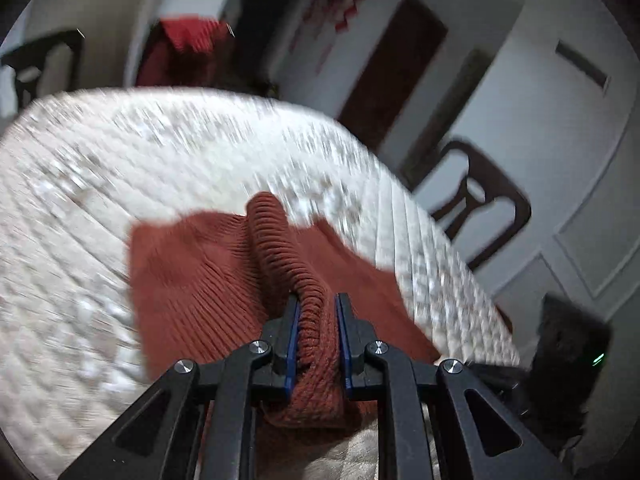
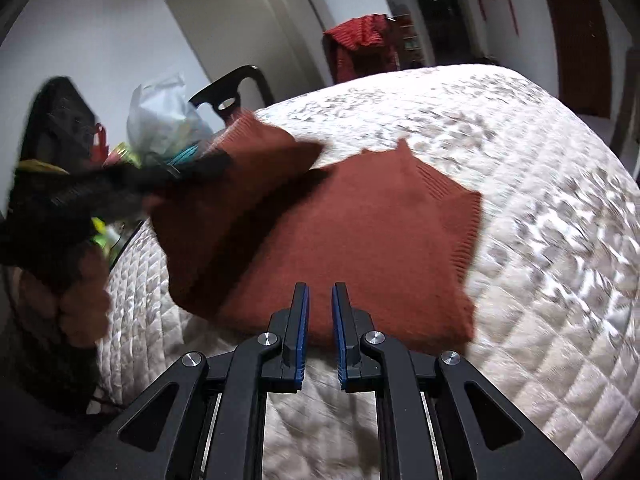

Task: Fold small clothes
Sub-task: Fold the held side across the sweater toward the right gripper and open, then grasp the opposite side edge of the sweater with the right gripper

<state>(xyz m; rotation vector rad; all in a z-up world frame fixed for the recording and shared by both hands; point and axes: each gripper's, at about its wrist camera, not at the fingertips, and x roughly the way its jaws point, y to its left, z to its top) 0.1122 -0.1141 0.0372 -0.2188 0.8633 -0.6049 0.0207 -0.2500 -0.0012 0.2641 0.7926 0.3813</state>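
Two views, one garment.

Left wrist view: left gripper (image 1: 317, 300), clenched on a bunched ribbed edge of the rust-red knit sweater (image 1: 192, 268); the fabric fills the gap between the blue-lined fingers (image 1: 295, 332). Remainder of the sweater lies spread on the quilted white table cover (image 1: 100, 168). Background: dark wooden chair (image 1: 484, 208), red cloth (image 1: 184, 48) over another chair, brown door (image 1: 392, 68). Picture blurred.

Right wrist view: right gripper (image 2: 320, 300), fingers slightly parted, nothing between them, poised over the sweater's near edge (image 2: 360, 232). The sweater's left portion is lifted off the cover (image 2: 540, 240) by the blurred left gripper (image 2: 120, 184). Plastic bag (image 2: 164, 120) at left.
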